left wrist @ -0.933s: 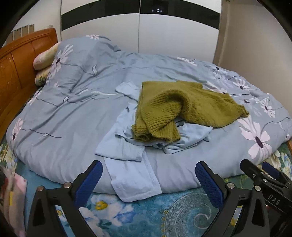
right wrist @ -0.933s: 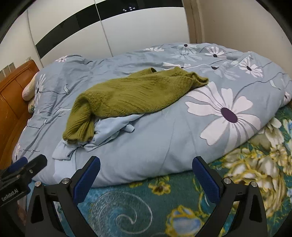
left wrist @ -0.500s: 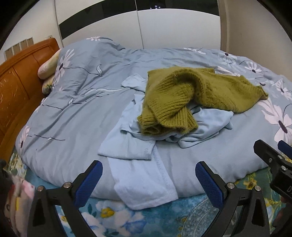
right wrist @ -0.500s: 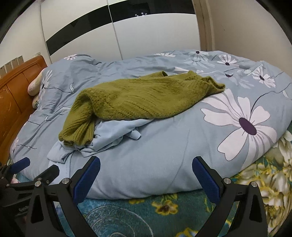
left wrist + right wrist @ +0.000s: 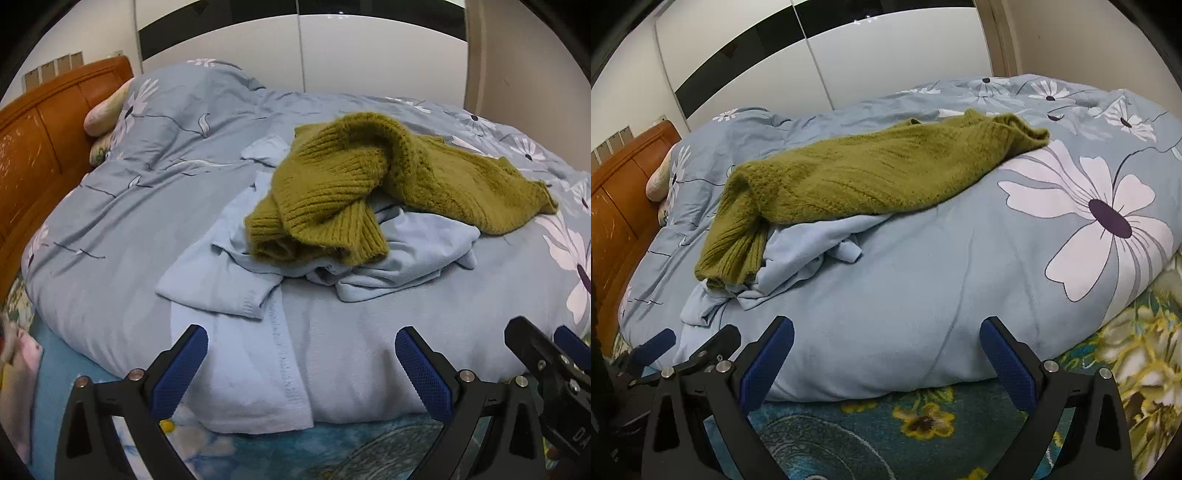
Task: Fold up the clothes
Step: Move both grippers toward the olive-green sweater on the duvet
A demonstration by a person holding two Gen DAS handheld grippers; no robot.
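An olive-green knit sweater (image 5: 369, 184) lies crumpled on top of a light blue garment (image 5: 258, 332) on the bed; both also show in the right wrist view, the sweater (image 5: 871, 177) over the blue garment (image 5: 798, 254). My left gripper (image 5: 301, 365) is open and empty, just in front of the blue garment's hanging edge. My right gripper (image 5: 886, 358) is open and empty, facing the duvet's near edge to the right of the pile. Each gripper shows at the edge of the other's view.
A grey-blue flowered duvet (image 5: 1089, 221) covers the bed, over a teal floral sheet (image 5: 923, 424). An orange wooden headboard (image 5: 33, 147) and pillows (image 5: 107, 110) are at the left. White wardrobe doors (image 5: 369, 55) stand behind.
Both grippers have moved forward towards the bed, so the clothes look larger and nearer. Both stay open.
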